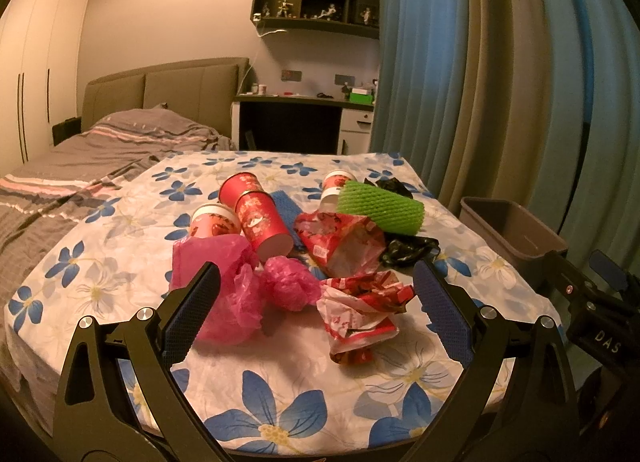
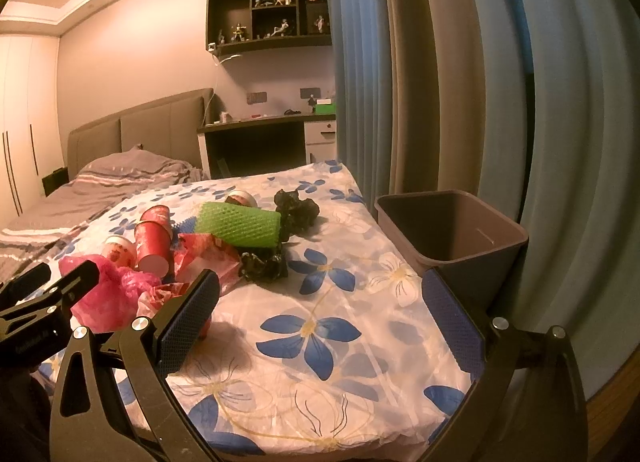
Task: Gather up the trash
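the white cloth sheet with blue flowers (image 1: pixel 120 262) looks smooth and faintly sheeny, while the crumpled pink plastic bags (image 1: pixel 240 286) and crumpled black plastic bags (image 2: pixel 296 207) are thin, wrinkled and glossy. the red paper cups (image 1: pixel 262 221) have a smooth printed finish, the green foam net sleeve (image 1: pixel 380 207) is matt with an open mesh, and the grey plastic bin (image 2: pixel 452 234) is smooth and dull. the left gripper (image 1: pixel 316 312) has matt black arms, shiny metal rivets and rough-textured blue pads (image 1: pixel 192 314).

Dim warm indoor light, strong fisheye edge warping.
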Motion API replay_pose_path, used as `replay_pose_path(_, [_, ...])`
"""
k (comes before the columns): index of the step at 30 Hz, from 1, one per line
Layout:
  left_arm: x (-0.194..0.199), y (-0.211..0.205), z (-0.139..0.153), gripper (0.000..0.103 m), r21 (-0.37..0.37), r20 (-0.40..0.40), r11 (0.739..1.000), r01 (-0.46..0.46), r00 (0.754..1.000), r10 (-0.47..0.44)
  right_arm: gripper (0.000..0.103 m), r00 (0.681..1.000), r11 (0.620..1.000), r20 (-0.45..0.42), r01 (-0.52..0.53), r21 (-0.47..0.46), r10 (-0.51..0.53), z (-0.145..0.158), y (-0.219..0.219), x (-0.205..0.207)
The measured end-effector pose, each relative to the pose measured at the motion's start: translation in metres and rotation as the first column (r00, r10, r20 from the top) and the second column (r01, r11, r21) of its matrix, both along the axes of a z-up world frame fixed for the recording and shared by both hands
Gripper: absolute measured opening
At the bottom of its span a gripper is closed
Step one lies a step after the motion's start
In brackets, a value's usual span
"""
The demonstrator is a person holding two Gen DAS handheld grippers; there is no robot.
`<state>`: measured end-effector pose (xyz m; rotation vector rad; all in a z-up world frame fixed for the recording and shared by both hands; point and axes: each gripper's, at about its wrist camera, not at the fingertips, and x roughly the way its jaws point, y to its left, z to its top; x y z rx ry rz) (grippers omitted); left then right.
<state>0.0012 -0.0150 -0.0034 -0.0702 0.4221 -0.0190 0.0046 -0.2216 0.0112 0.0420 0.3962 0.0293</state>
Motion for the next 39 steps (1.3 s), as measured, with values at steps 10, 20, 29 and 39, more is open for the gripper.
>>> replay_pose_path(10, [0.0,0.0,0.0,0.095,-0.002,-0.002,1.0,0.001,1.0,-0.001,0.098,1.0,1.0,0.001,-0.002,0.001,0.002,0.001,-0.002,-0.001])
replay_pose_path(20, [-0.001,-0.008,-0.002,0.095,-0.002,0.01,1.0,0.006,1.0,-0.006,0.098,1.0,1.0,0.004,-0.004,0.001,0.004,0.0,-0.002,-0.001])
replay_pose_path(29, [-0.001,0.015,-0.004,0.095,-0.025,0.027,1.0,-0.016,0.999,0.017,0.098,0.998,0.999,0.015,-0.053,0.009,0.053,-0.007,0.009,0.009])
replay_pose_path(39, [-0.016,0.055,-0.01,0.093,-0.009,0.08,0.998,-0.063,0.995,0.064,0.085,0.972,0.972,-0.027,-0.234,0.019,0.234,-0.036,0.057,0.031])
